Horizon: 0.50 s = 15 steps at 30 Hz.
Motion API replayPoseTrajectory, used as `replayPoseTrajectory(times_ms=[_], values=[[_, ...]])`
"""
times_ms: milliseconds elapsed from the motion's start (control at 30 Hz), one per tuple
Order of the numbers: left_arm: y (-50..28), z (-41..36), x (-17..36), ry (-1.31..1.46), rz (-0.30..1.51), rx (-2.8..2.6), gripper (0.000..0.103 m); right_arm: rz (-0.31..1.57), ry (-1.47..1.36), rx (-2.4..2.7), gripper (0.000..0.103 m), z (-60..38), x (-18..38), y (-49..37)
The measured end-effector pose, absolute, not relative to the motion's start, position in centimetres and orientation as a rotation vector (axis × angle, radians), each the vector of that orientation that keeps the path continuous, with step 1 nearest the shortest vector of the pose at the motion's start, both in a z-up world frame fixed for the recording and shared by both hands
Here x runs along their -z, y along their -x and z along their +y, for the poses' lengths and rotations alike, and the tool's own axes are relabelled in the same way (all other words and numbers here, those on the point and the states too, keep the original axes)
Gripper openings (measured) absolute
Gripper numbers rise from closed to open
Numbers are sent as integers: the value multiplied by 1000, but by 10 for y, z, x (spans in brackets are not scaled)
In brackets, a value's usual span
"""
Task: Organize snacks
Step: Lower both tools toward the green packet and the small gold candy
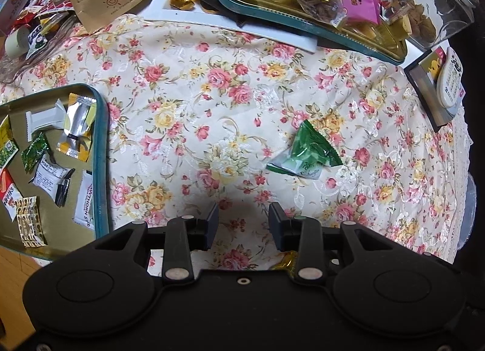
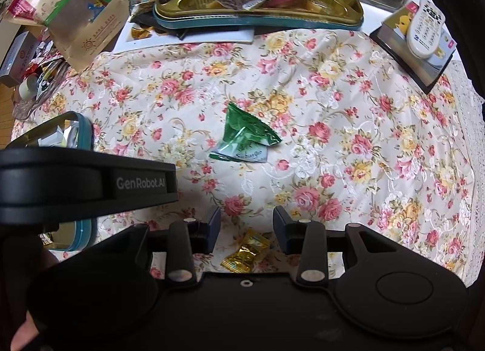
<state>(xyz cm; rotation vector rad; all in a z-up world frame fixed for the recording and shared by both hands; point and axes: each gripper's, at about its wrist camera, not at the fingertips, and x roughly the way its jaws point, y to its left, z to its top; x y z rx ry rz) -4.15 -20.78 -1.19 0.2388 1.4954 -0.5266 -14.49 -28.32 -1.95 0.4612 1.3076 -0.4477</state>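
Right wrist view showed the green packet lying flat on the table, ahead of the right tool, jaws apart and empty. Light, crinkly and slippery, it seemed best pinched by its sealed edge.

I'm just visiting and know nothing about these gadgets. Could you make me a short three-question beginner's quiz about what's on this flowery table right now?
1. True or false: the green triangular packet lies loose on the tablecloth, gripped by nothing.
2. Which candy sits closest to the right gripper? A) the gold-wrapped candy B) a purple one C) a red one
3. Fill in: the sorted sweets lie in the teal-rimmed ____ beside the left gripper.

Key: 1 true; 2 A; 3 tin. Both grippers stand open and hold nothing.
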Motion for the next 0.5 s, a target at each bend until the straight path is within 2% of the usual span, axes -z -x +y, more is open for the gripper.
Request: replayPoseTrajectory(times_ms=[500], values=[[53,-223,15,-259,1493,546,45,1302,-522,475,41,-302,18,157]])
